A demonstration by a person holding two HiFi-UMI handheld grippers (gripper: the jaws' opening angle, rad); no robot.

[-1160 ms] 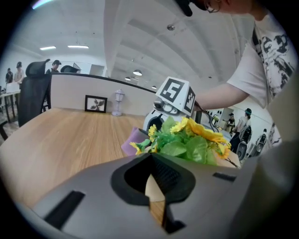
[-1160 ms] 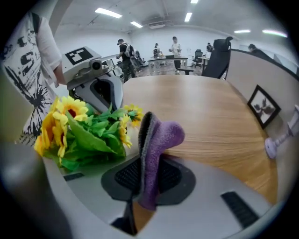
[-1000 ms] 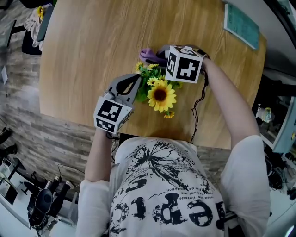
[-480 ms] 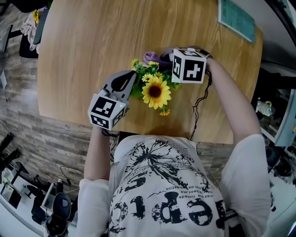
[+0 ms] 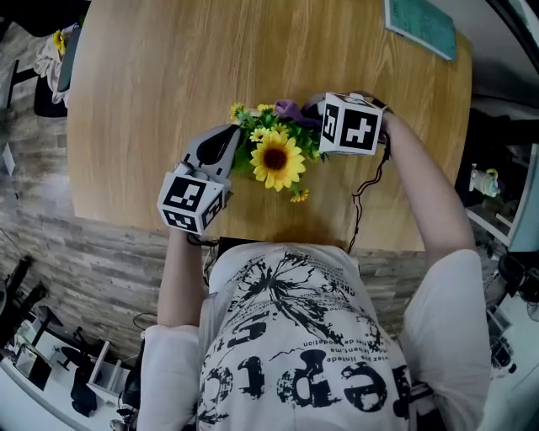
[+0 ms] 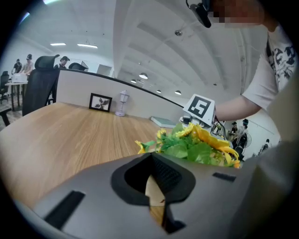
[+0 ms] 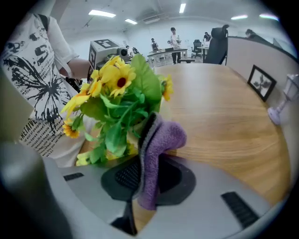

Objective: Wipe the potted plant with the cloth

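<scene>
Pot hidden under flowers (image 5: 276, 158); cloth (image 5: 289, 108) mostly behind right gripper (image 7: 142, 179); teal book (image 5: 419, 25) cut by top edge.

Lettering shows only on the person's shirt (image 5: 295, 353), and it cannot be read.

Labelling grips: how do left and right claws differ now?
The left claw is shut on nothing; the right claw is shut on the purple cloth. In the head view the left claw sits left of the plant, the right claw right of it, cloth beside leaves. Both sit shut near it.

right claw (image 7: 140, 186) clamping purple cloth (image 7: 156, 149), pressed against potted plant (image 7: 119, 100)
</scene>
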